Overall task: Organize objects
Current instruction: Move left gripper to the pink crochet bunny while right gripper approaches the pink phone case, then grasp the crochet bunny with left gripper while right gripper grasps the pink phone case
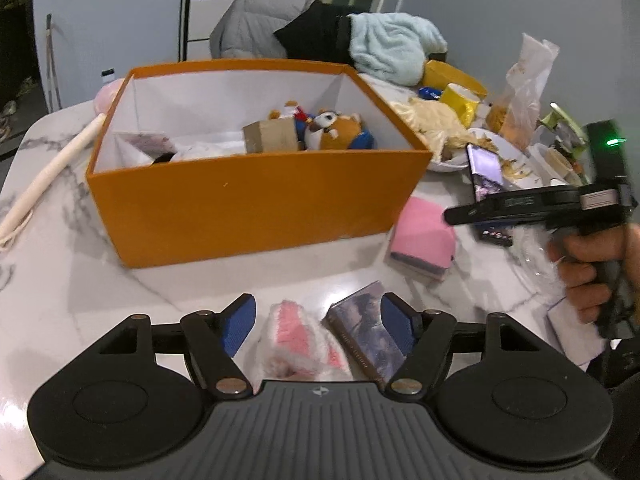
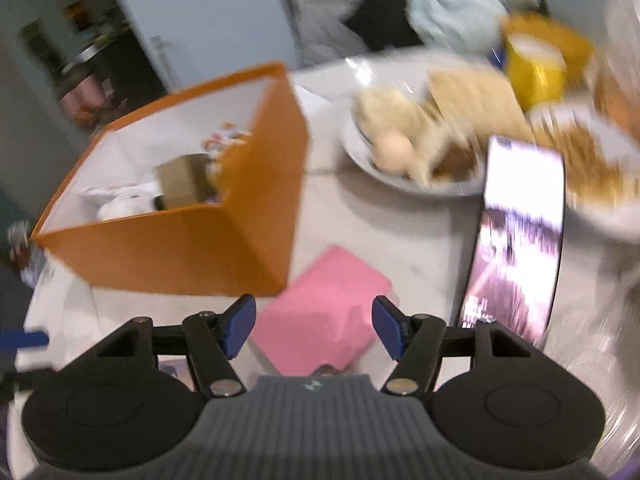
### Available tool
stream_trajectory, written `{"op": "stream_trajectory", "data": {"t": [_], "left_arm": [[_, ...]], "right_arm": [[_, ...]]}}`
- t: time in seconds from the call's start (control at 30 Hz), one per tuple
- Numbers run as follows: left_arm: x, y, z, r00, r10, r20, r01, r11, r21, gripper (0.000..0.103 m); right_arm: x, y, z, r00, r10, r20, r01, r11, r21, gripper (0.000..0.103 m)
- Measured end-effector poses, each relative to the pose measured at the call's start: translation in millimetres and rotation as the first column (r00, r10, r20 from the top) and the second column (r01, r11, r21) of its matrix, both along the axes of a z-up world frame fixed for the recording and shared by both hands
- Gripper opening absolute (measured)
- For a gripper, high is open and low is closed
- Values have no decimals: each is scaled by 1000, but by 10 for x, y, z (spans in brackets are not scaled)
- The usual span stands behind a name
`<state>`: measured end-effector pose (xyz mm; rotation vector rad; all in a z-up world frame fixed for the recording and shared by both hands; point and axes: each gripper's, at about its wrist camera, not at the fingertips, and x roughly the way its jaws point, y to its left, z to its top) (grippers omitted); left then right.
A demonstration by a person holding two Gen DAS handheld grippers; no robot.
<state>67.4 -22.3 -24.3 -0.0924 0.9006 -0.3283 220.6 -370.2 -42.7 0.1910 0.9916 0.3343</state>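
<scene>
An open orange box (image 1: 256, 200) stands on the marble table and holds plush toys (image 1: 336, 130) and a small cardboard box (image 1: 270, 136). My left gripper (image 1: 316, 320) is open above a fluffy pink-and-white item (image 1: 298, 340) and a dark book (image 1: 366, 332), both between its fingers. My right gripper (image 2: 314, 326) is open just above a pink box (image 2: 324, 316), beside the orange box's corner (image 2: 256, 220). The pink box also shows in the left wrist view (image 1: 424, 236), with the right gripper (image 1: 452, 215) over it.
A phone with a lit screen (image 2: 516, 236) lies right of the pink box. Plates of food (image 2: 404, 144), a yellow cup (image 1: 460, 102), a plastic bag (image 1: 524, 88) and clothes (image 1: 392, 46) crowd the far right. A white rolled item (image 1: 52, 168) lies left of the box.
</scene>
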Motion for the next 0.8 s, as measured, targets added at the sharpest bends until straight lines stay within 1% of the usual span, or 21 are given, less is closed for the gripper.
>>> {"op": "stream_trajectory", "data": {"t": [0.13,0.3,0.37,0.4,0.5,0.57,0.63,0.7,0.8], "left_arm": [[-4,-3,44,1000,-7,7,7,1000,-24,82],[12,25,31,1000,-5,0,5,1000,-22,82],[14,43,22,1000,-2,-3,2,1000,-20,82],[12,52,20,1000,1,-5,-1,1000,-19,82],[11,69,18,1000,8,-7,-8,1000,-21,82],[5,77,27,1000,10,-4,-10,1000,-23,82],[-2,77,39,1000,12,-2,-12,1000,-23,82],[-8,85,49,1000,12,1,-12,1000,-26,82],[-4,95,44,1000,14,1,-14,1000,-26,82]], "right_arm": [[78,-108,-173,991,-91,-94,98,992,79,66],[111,-158,-329,973,-139,-186,171,971,166,66],[119,-152,-393,966,-146,-212,187,964,187,66],[124,-144,-418,965,-147,-217,190,963,192,66],[109,-79,-412,971,-142,-190,177,967,184,68],[100,-70,-413,971,-156,-182,190,964,188,68],[88,-95,-412,965,-186,-186,223,953,203,64],[86,-134,-373,962,-202,-185,241,944,224,63],[56,-164,-248,969,-203,-141,234,937,260,59]]}}
